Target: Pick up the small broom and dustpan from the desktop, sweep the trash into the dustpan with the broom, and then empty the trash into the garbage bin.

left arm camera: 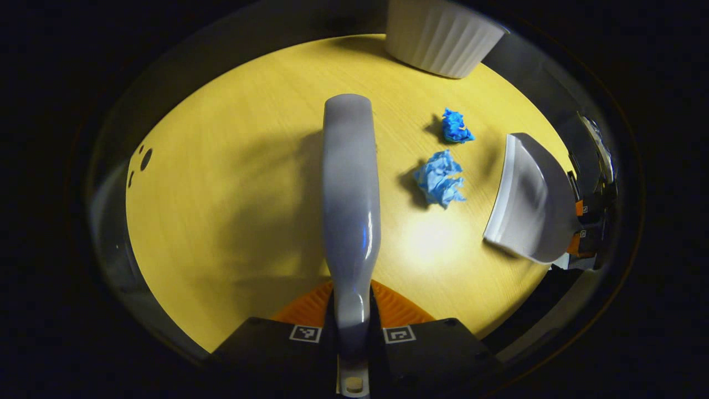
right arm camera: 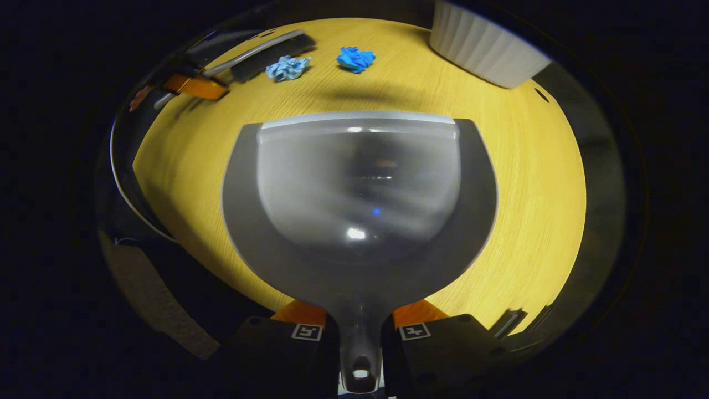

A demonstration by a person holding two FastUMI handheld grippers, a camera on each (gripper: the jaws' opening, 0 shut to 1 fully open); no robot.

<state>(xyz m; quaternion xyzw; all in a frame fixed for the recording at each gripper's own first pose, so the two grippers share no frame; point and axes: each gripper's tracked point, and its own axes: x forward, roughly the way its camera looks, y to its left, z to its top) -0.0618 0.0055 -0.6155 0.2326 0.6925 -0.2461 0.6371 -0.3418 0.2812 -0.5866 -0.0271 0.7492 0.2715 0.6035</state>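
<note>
In the left gripper view, my left gripper [left arm camera: 352,310] is shut on the grey broom handle [left arm camera: 350,188], which runs forward over the yellow desktop [left arm camera: 221,194]. Two crumpled blue paper wads [left arm camera: 440,178] [left arm camera: 455,126] lie just right of the broom. Beyond them the grey dustpan [left arm camera: 532,199] hangs tilted, mouth toward the wads. In the right gripper view, my right gripper [right arm camera: 360,318] is shut on the dustpan's handle, and the empty pan [right arm camera: 360,194] is held above the desktop. Far ahead at upper left, the broom's black bristles [right arm camera: 271,55] sit beside the wads [right arm camera: 287,67] [right arm camera: 355,58].
A white ribbed garbage bin [left arm camera: 440,36] [right arm camera: 482,47] stands at the far edge of the desktop. Small dark holes [left arm camera: 145,158] mark the desktop's left side. The desktop's edges drop into darkness all round.
</note>
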